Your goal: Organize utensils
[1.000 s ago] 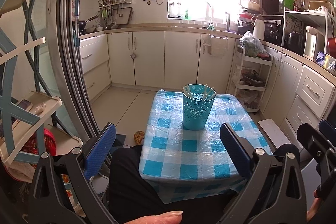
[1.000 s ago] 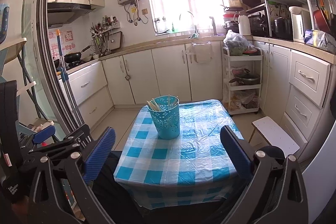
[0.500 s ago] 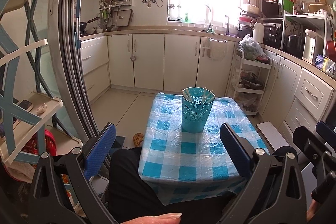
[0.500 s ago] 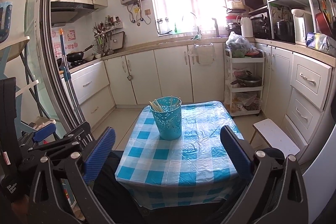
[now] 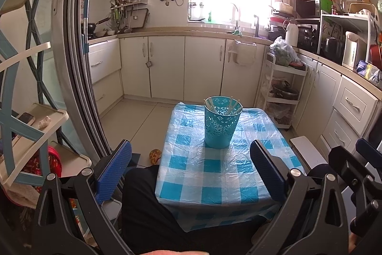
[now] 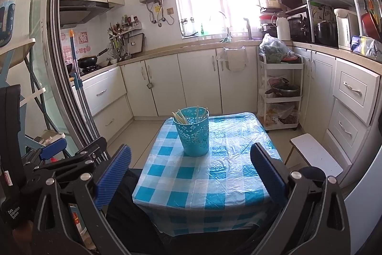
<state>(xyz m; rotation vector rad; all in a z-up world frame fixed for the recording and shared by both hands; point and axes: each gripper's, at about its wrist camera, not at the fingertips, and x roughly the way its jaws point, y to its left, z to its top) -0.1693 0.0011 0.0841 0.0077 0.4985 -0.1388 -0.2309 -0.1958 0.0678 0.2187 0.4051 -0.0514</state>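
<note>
The left tool (image 5: 191, 169) was held wide, its two blue ribbed pads well apart, with nothing between them. The right tool (image 6: 191, 169) was likewise spread wide and held nothing. Both tools were positioned at the near end of the surface (image 5: 214, 171), above the dark trouser legs (image 5: 143, 207) of the seated person.

The surface was a small low table covered with a blue-and-white checked cloth under a clear plastic sheet. A turquoise perforated holder (image 5: 221, 122) stood upright on its far half, near the middle of the width. Several pale chopsticks (image 5: 210, 105) stood inside the holder, leaning against its rim; their tips projected just above it. In the right wrist view the same holder (image 6: 192, 132) sat left of centre, with the chopsticks (image 6: 180, 116) grouped at its left rim and a few more at the back.

Neither tool touched the holder; both were well apart from it. A white step stool (image 6: 315, 154) stood on the floor to the right of the surface. A white tiered trolley (image 6: 281, 92) stood beyond it against the cabinets.
</note>
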